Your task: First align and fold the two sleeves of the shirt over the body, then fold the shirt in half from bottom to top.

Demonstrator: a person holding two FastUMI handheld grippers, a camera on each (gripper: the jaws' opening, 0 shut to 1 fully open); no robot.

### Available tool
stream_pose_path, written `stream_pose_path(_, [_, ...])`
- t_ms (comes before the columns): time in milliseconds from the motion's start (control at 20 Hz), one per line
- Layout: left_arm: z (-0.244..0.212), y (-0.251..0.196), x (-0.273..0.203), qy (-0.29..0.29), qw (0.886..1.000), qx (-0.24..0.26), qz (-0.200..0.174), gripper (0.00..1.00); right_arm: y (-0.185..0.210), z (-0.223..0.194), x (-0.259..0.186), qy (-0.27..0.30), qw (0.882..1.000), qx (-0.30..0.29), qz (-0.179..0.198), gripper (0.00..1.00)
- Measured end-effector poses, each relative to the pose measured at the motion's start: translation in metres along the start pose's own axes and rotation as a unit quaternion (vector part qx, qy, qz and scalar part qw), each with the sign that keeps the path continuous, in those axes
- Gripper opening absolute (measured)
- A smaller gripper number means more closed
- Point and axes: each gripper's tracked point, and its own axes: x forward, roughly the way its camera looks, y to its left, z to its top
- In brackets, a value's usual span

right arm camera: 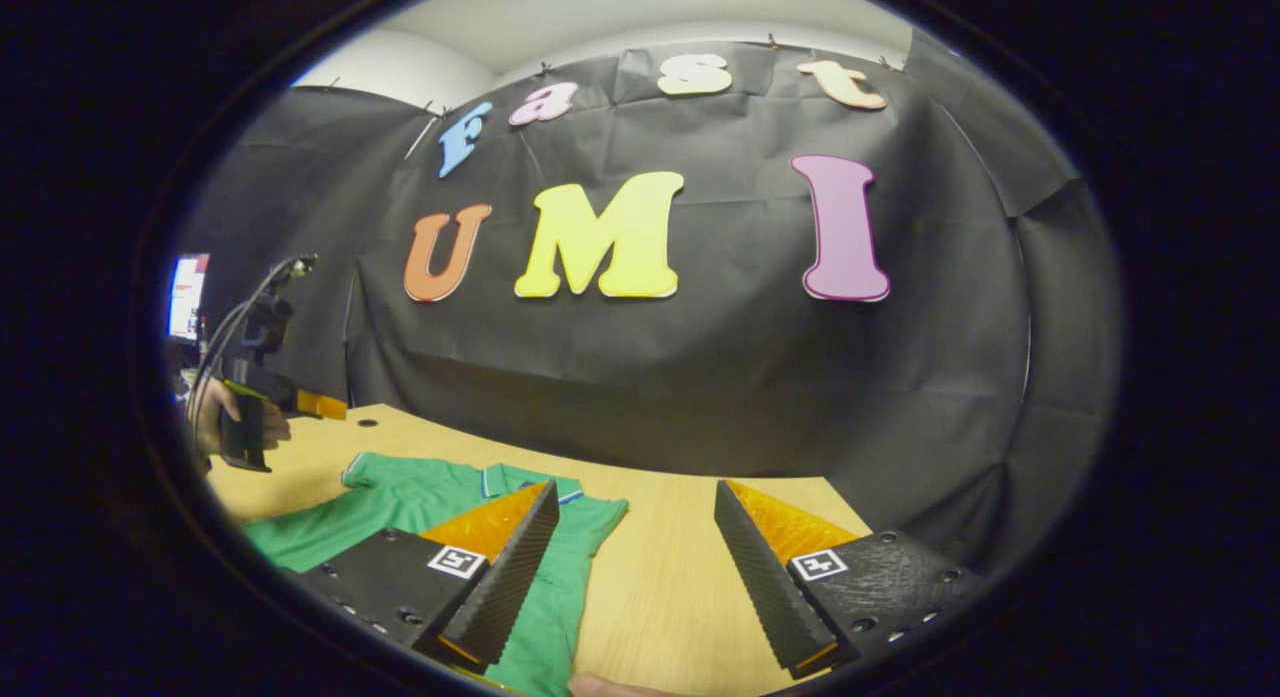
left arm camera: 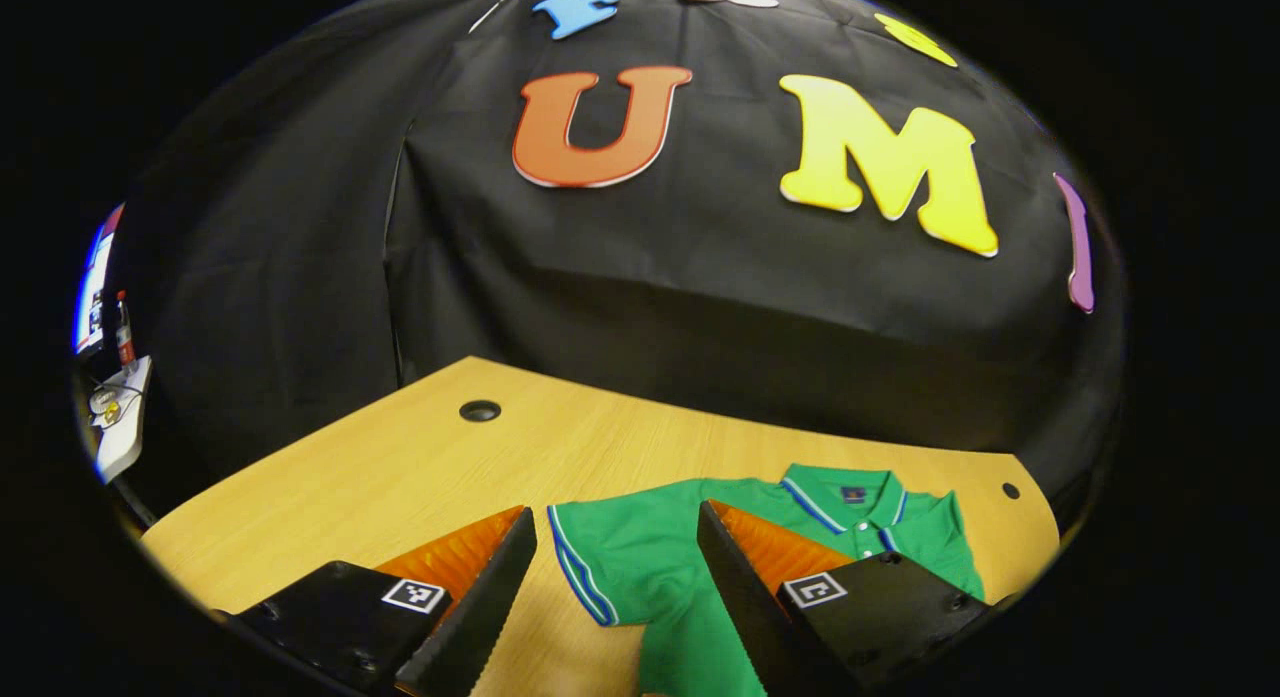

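- shirt: one green polo is lying flat on the wooden table, collar toward the black cloth wall, with blue and white striping showing on the collar and on the cuff.
- in the left gripper view, one short sleeve is spreading out to the side, unfolded, and its striped cuff is sitting between the two fingers.
- left gripper is hovering with its jaws wide apart, pressing on nothing; one finger is over bare table, the other over the shirt's chest.
- right gripper is likewise standing open and holding nothing; one finger is overlapping the shirt's other sleeve, the other is over bare wood.
- in the right gripper view, the left gripper is also showing farther off at the table's edge, with one hand wrapping its handle and cables running up from it.
- two round holes are showing in the table top: one larger hole near the back edge and one smaller hole beside the collar end.
- one lit screen is glowing past the cloth's edge.
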Motion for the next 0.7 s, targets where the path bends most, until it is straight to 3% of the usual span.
stream_pose_path(100, [-0.019,0.007,0.02,0.04,0.999,-0.011,0.0,1.0,0.0,-0.003,0.001,0.005,1.0,0.007,0.002,0.93])
stream_pose_path(200, [-0.035,0.001,0.04,0.064,0.998,-0.011,-0.025,1.0,0.004,-0.012,0.005,0.016,1.0,0.007,0.009,0.93])
stream_pose_path(250, [-0.044,0.003,0.048,0.075,0.997,-0.004,-0.017,0.97,0.009,-0.016,0.006,0.024,1.0,0.008,0.016,0.95])
stream_pose_path(300, [-0.052,0.007,0.057,0.085,0.996,0.0,-0.004,0.87,0.012,-0.02,0.007,0.029,0.999,0.01,0.022,0.95])
stream_pose_path(400, [-0.062,0.016,0.062,0.099,0.995,-0.004,0.018,0.86,0.017,-0.024,0.006,0.037,0.999,0.01,0.031,0.95])
stream_pose_path(500, [-0.069,0.014,0.066,0.107,0.994,-0.022,0.016,0.84,0.016,-0.025,0.006,0.038,0.999,0.011,0.031,0.95])
stream_pose_path(600, [-0.07,0.019,0.07,0.105,0.994,-0.009,0.03,0.81,0.018,-0.024,0.006,0.038,0.999,0.015,0.033,0.95])
stream_pose_path(650, [-0.07,0.021,0.072,0.104,0.994,-0.005,0.042,0.77,0.018,-0.024,0.006,0.039,0.999,0.016,0.034,0.95])
stream_pose_path(700, [-0.071,0.022,0.074,0.102,0.993,0.001,0.054,0.64,0.019,-0.024,0.006,0.04,0.998,0.017,0.036,0.95])
